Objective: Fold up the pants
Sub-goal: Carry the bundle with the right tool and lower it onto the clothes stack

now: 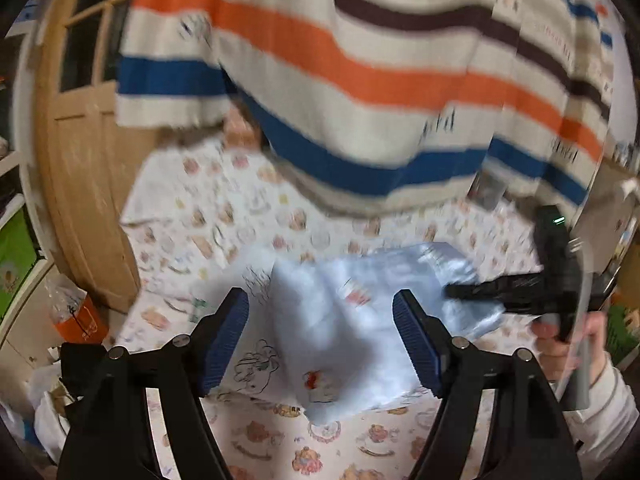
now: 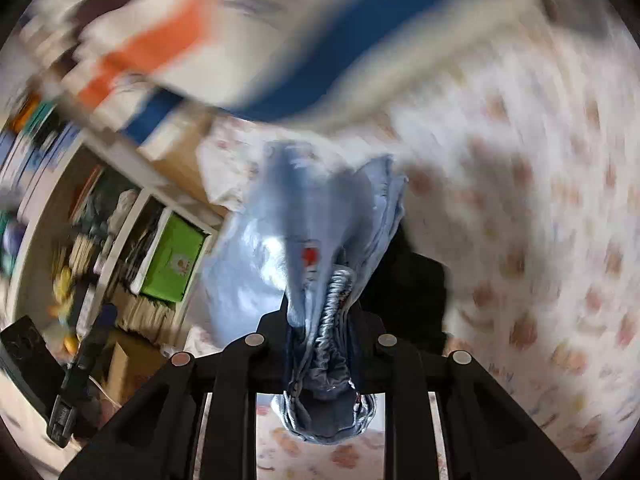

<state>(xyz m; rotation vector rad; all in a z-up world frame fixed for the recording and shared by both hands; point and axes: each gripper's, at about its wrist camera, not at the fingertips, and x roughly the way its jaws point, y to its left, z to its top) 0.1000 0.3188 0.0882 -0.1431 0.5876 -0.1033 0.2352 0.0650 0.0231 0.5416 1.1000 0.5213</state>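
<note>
Light blue pants (image 1: 352, 320) with small cartoon prints lie bunched on a bed sheet (image 1: 208, 220) printed with cartoons. My left gripper (image 1: 320, 340) hovers open just above them, with its blue pads (image 1: 224, 340) on either side of the cloth and not touching it. At the right of the left wrist view, a hand holds my right gripper (image 1: 456, 291) at the pants' far edge. In the right wrist view, my right gripper (image 2: 324, 328) is shut on the gathered elastic waistband (image 2: 336, 300). The rest of the pants (image 2: 320, 208) trails forward over the sheet (image 2: 540, 240).
A person in a cream sweater (image 1: 360, 60) with orange, blue and brown stripes stands close behind the bed. A wooden door (image 1: 80, 168) and an orange-labelled plastic bottle (image 1: 76, 316) are on the left. A cluttered shelf with a green box (image 2: 172, 260) stands beside the bed.
</note>
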